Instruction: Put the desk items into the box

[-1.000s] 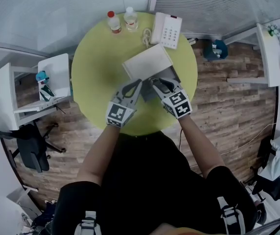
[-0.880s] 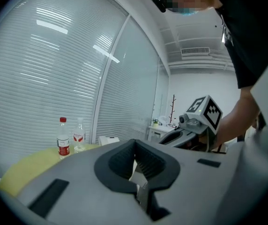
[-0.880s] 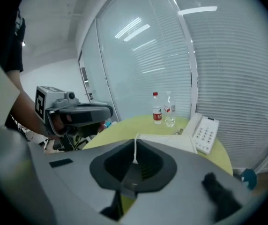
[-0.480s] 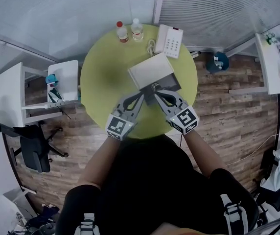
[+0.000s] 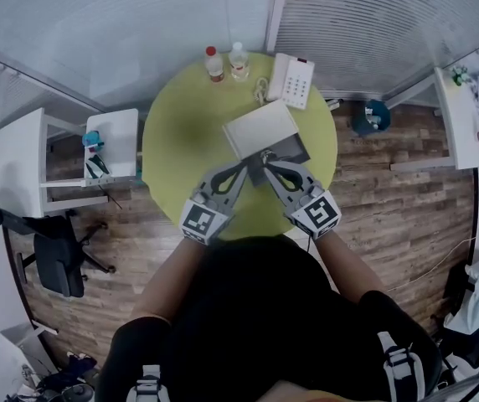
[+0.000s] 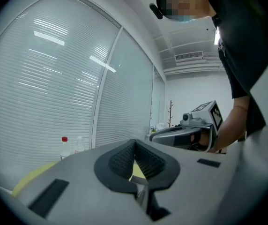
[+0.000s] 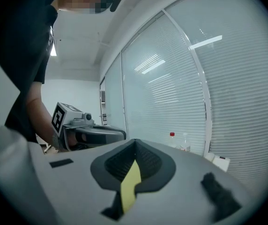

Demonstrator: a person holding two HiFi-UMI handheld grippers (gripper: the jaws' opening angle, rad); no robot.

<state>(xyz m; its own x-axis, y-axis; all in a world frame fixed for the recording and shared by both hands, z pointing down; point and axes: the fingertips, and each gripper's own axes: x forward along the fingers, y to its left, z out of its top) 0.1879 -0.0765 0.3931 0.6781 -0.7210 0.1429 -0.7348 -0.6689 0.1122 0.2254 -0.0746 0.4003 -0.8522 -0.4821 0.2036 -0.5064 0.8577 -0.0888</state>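
Note:
The grey box (image 5: 283, 150) stands open in the middle of the round yellow-green table (image 5: 181, 132). Its white lid (image 5: 259, 127) is folded back on the far side. Both grippers hover above the box's near edge, tips close together. My left gripper (image 5: 241, 167) is shut with nothing between its pads (image 6: 124, 157). My right gripper (image 5: 265, 158) is also shut, and its pads (image 7: 145, 159) hold nothing. Each gripper view shows the other gripper beside it, pointing nearly level. A white desk phone (image 5: 292, 80), a small coiled item (image 5: 260, 88) and two bottles (image 5: 226, 62) lie beyond the box.
A red-capped bottle (image 6: 64, 146) and a clear one stand at the table's far edge by the blinds. Left of the table are a small white side table (image 5: 110, 145) and a black office chair (image 5: 55, 258). Wood floor surrounds the table.
Both grippers have lifted up from the box and the table now looks smaller and farther below. The items on the table have stayed in place.

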